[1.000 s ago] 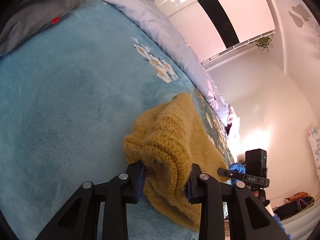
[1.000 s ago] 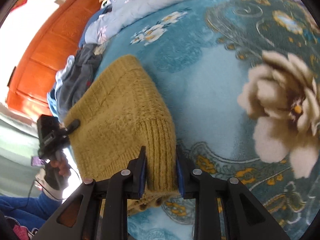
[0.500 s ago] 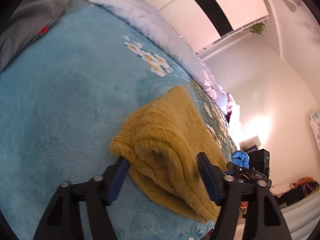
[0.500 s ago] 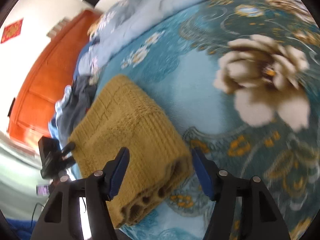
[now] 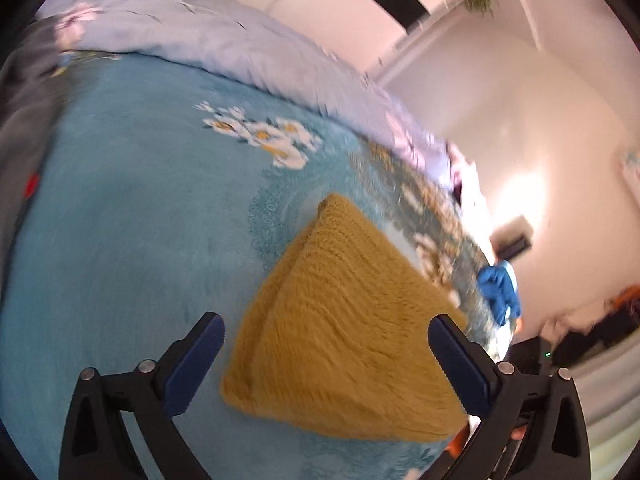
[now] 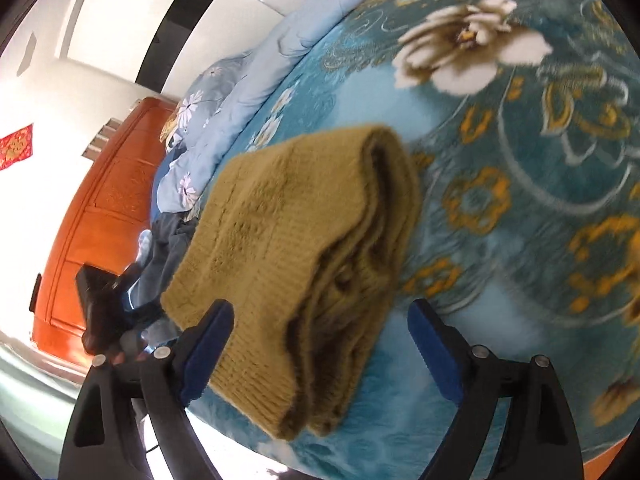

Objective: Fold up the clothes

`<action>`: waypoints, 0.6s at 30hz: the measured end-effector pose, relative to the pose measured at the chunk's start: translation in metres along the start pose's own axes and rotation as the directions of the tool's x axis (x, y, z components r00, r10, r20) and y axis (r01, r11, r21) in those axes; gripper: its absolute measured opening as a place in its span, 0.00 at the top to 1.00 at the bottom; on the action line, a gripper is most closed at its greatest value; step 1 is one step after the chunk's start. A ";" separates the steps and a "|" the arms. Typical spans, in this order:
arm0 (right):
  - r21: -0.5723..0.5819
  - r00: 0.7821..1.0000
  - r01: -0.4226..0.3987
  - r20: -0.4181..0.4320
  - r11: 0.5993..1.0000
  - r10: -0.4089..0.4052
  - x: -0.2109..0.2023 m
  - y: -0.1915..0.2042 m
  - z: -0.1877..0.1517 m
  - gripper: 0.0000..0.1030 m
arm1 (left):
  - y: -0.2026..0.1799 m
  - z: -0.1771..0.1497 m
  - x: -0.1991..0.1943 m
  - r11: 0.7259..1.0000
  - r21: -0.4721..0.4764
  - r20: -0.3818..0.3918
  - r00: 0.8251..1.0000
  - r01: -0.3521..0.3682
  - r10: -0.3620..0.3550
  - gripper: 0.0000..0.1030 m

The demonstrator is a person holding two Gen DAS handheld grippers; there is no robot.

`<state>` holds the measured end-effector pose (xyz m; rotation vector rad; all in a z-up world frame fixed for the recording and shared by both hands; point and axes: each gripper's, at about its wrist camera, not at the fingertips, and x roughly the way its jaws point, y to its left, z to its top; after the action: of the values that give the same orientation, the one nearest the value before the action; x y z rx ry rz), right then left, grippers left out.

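Left gripper (image 5: 326, 346) and right gripper (image 6: 320, 332) both angled downward, fingers opening wide, nothing clamped.

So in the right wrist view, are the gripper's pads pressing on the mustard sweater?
No, the right gripper is opening, and both blue pads stand clear of the folded mustard sweater lying between them.

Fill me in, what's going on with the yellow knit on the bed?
A person with a gripper in each hand is folding clothes. The mustard knit sweater lies folded in a stack on the teal floral blanket. Both the left gripper and right gripper are opening, pads clear of the sweater; neither holds it.
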<state>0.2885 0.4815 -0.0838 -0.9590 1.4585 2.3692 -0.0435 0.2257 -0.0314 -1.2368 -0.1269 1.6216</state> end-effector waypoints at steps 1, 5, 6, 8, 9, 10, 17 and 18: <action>0.006 1.000 0.019 0.010 1.000 -0.019 0.003 0.002 -0.002 0.13 | 0.003 0.006 0.008 1.000 0.003 -0.037 0.999 0.011 -0.011 0.00; 0.017 0.995 0.070 0.066 0.997 -0.071 0.008 0.005 -0.009 0.12 | 0.017 0.022 0.039 0.997 -0.021 -0.152 0.985 0.077 -0.080 0.00; 0.023 0.995 0.072 0.075 0.997 -0.074 0.008 0.005 -0.010 0.10 | 0.020 0.024 0.045 0.995 -0.033 -0.169 0.980 0.096 -0.100 0.00; 0.033 0.994 0.067 0.085 0.997 -0.069 0.009 0.005 -0.010 0.10 | 0.022 0.026 0.054 0.991 -0.047 -0.196 0.972 0.122 -0.129 0.00; 0.040 0.994 0.060 0.090 0.997 -0.063 0.009 0.004 -0.010 0.10 | 0.024 0.027 0.059 0.989 -0.054 -0.211 0.967 0.135 -0.144 0.00; 0.045 0.994 0.051 0.093 0.998 -0.055 0.009 0.004 -0.009 0.10 | 0.025 0.028 0.064 0.987 -0.062 -0.225 0.961 0.148 -0.159 0.00; 0.063 0.995 -0.009 0.104 0.998 0.003 0.006 0.000 -0.014 0.16 | 0.034 0.023 0.080 0.971 -0.125 -0.248 0.941 0.203 -0.228 0.00; 0.074 0.995 -0.023 0.100 0.997 0.016 0.005 -0.002 -0.015 0.21 | 0.035 0.023 0.078 0.967 -0.134 -0.243 0.939 0.215 -0.242 0.00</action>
<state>0.2919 0.4690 -0.0933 -0.8002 1.5137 2.3222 -0.0775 0.2802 -0.0929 -1.4470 -0.1879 1.2552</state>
